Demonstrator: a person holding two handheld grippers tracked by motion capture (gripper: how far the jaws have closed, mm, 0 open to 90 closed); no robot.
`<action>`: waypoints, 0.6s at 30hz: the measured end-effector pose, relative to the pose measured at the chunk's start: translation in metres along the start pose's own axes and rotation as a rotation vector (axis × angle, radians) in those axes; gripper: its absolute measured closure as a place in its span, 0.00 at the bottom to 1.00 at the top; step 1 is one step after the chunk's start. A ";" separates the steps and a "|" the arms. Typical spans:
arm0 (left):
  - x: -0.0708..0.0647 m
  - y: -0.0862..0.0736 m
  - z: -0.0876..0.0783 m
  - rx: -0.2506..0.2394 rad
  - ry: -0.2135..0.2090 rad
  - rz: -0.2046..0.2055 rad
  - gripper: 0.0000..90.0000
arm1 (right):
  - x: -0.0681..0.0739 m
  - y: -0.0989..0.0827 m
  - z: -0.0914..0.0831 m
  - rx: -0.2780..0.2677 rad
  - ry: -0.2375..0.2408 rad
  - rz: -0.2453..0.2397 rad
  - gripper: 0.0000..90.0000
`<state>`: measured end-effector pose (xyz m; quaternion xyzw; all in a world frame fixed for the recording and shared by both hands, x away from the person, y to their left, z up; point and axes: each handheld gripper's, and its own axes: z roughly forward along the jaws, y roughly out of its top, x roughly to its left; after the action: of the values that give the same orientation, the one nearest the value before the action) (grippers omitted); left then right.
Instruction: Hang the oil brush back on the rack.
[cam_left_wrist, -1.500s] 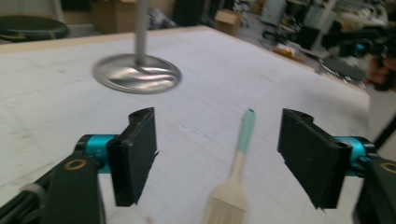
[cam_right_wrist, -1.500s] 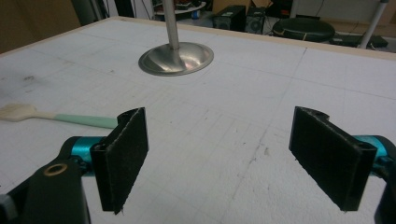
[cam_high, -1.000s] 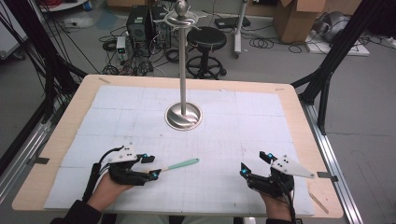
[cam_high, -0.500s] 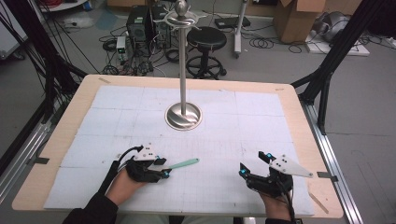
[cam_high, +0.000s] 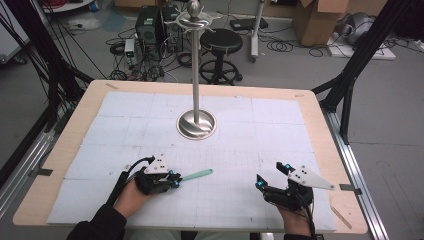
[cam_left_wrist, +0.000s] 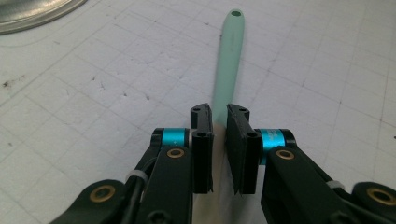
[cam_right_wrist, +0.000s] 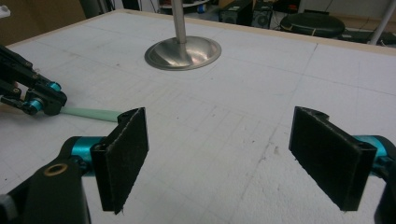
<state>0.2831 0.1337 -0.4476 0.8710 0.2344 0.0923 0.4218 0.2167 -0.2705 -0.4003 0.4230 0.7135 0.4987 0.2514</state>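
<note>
Left gripper has the green stick

Your left gripper (cam_left_wrist: 219, 135) sits low on the near left part of the table (cam_high: 60, 150). Its two black jaws are squeezed in close on the near end of the mint-green stick (cam_left_wrist: 229, 60). It looks like a grab, but I can't tell for sure if the pads press it tight. The stick lies flat on the white mat (cam_high: 280, 130). It points away from your left hand (cam_high: 131, 197), toward the middle of the table. Its far end has a small round hole in it.

Your right gripper (cam_right_wrist: 219, 154) waits at the near right side, well apart from the stick. Its jaws are wide apart and hold nothing.

I think you are at the grabbing step. The stick is caught but not lifted yet.

Next you likely need to lift the stick. Squeeze well first, since you hold it by one end and the long part may tip down. The tall metal stand (cam_high: 196, 122) with hooks on top is at the middle of the table. If the stick hangs there, aim the little hole at a hook and go slow.
</note>
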 end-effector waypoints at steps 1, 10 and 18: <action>0.000 0.000 0.000 0.001 -0.003 0.003 0.89 | 0.000 0.000 0.000 -0.001 0.000 -0.002 0.21; 0.002 0.000 -0.001 -0.003 -0.023 -0.041 0.91 | -0.001 0.000 0.000 -0.004 0.004 -0.002 0.21; -0.003 0.004 -0.008 -0.072 -0.070 -0.057 0.91 | 0.000 0.000 0.000 -0.002 0.010 -0.003 0.21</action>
<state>0.2787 0.1360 -0.4393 0.8510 0.2406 0.0582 0.4632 0.2168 -0.2707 -0.4003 0.4193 0.7149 0.5013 0.2487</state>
